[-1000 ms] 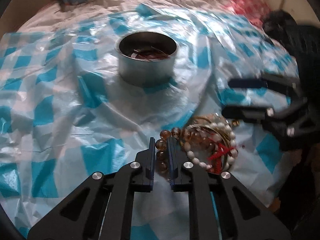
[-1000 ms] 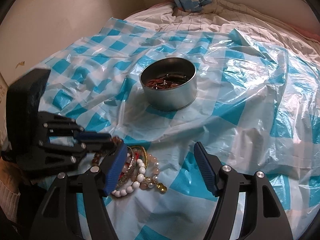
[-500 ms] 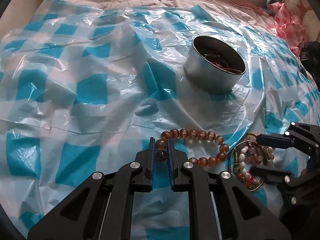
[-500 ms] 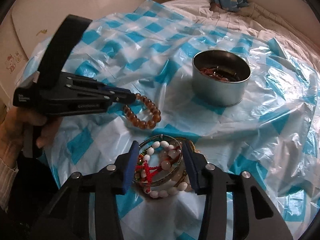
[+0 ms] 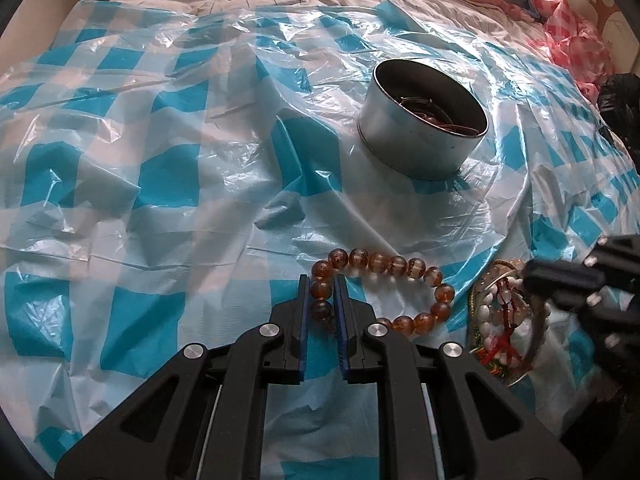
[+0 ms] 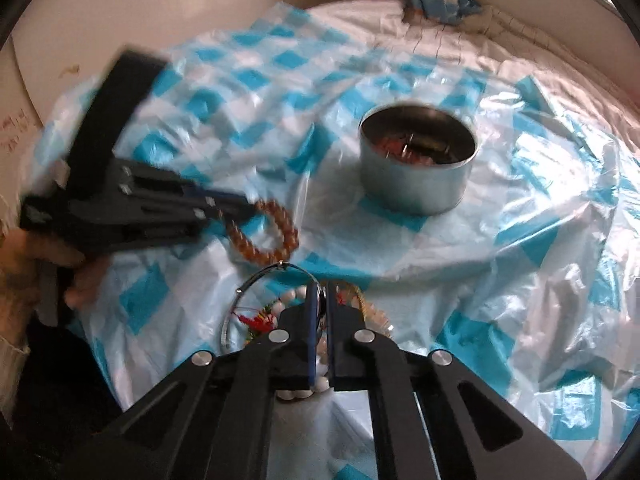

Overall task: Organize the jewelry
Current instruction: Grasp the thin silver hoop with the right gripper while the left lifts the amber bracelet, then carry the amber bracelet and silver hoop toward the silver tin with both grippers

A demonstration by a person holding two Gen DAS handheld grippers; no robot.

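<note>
Now my left tongs (image 5: 321,295) pinch the brown beads (image 5: 384,290). My right tongs (image 6: 319,300) have snapped shut on the silver bangle (image 6: 240,304). The tin (image 5: 424,120) sits at one o'clock. I should lift slowly, one at a time, and drop each inside.

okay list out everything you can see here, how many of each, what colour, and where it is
round tin: one, silver metal, on the sheet's far middle, jewelry inside
amber bead bracelet: one, brown-orange, on the sheet near the left gripper
silver bangle: one, thin wire hoop, atop the pile
jewelry pile: one heap, white beads, red cord, gold, right of the amber bracelet
plastic sheet: one, blue and white checks, over the bed
pink cloth: one, far right corner
left gripper: black, shut on the amber bead bracelet
right gripper: black, shut on the silver bangle
hand: one, holding the left gripper
</note>
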